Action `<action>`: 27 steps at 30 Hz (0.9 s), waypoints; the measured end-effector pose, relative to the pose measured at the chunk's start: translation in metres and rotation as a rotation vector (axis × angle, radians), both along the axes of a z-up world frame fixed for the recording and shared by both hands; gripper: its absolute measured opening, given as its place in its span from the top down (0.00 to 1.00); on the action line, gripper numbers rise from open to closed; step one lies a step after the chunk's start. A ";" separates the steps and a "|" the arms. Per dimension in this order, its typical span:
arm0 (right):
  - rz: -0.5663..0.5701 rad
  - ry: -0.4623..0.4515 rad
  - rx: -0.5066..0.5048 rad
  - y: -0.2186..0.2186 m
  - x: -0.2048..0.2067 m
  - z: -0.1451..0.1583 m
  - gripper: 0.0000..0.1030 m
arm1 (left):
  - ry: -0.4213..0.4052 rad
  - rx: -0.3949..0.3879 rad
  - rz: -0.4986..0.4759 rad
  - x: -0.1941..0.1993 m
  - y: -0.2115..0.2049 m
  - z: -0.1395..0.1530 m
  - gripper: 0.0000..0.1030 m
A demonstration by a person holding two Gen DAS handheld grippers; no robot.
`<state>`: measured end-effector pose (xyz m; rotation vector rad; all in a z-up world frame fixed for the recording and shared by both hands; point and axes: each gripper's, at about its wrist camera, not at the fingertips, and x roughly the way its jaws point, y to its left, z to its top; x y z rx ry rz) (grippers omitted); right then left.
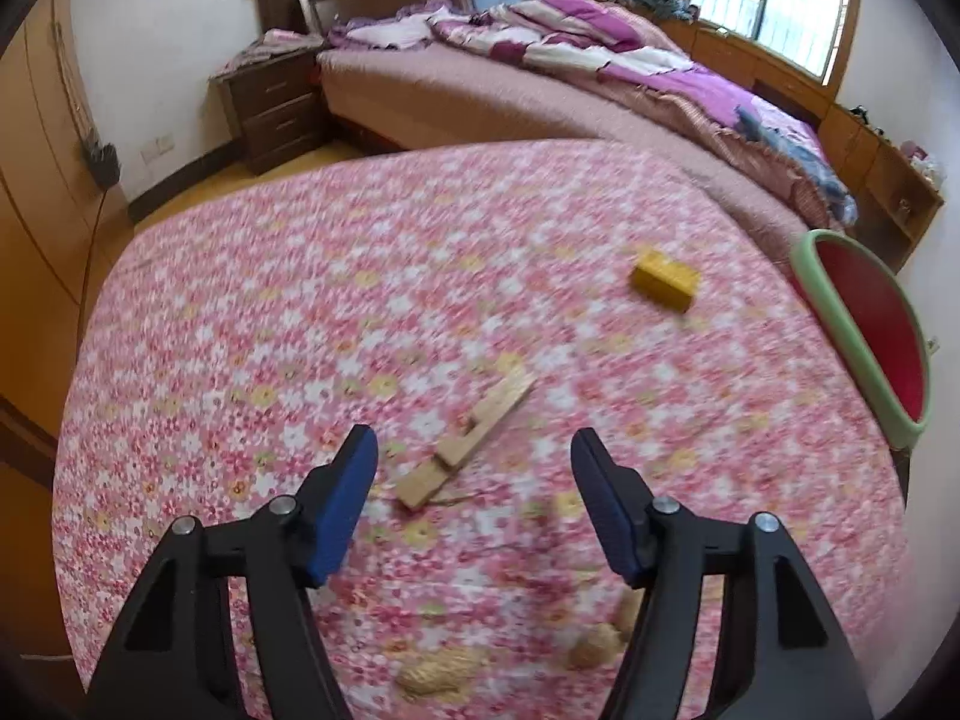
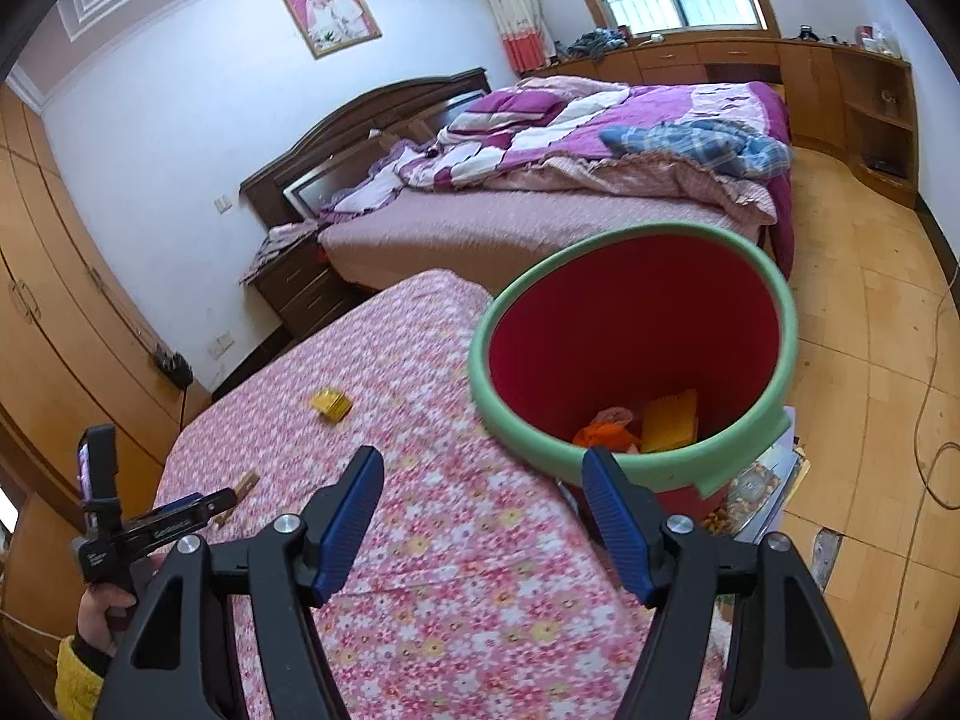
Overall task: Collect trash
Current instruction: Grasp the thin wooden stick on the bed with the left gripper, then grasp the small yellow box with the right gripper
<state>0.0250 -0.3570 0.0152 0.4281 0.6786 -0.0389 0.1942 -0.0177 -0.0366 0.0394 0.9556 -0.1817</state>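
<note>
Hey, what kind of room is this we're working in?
It looks like a bedroom in a home. There is a bed with a rumpled purple quilt, a dark nightstand beside its headboard, and a framed portrait on the wall above.

Black gripper (image 1: 474,450) frames, blue ribbed pads (image 1: 342,516), silver screws, yellow sleeve (image 2: 75,678)

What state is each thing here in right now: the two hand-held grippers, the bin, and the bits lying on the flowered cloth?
Left hand-held gripper: open, empty, above the wooden piece.
Right hand-held gripper: open, empty, near the bin.
Bin: upright beside the table, orange and yellow scraps at the bottom.
Wooden piece: lying flat on the cloth.
Yellow block: resting on the cloth, untouched.
Peanuts: loose on the cloth.
</note>
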 end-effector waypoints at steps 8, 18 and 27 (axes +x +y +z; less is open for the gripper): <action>0.057 0.029 -0.055 0.021 0.008 0.001 0.31 | 0.007 0.004 -0.011 0.008 0.001 -0.020 0.62; 0.150 0.075 -0.094 0.047 0.058 0.005 0.31 | 0.017 -0.128 -0.061 0.007 -0.003 -0.004 0.90; 0.267 0.150 -0.144 0.088 0.134 -0.015 0.31 | -0.066 -0.149 0.085 0.037 0.038 0.020 0.90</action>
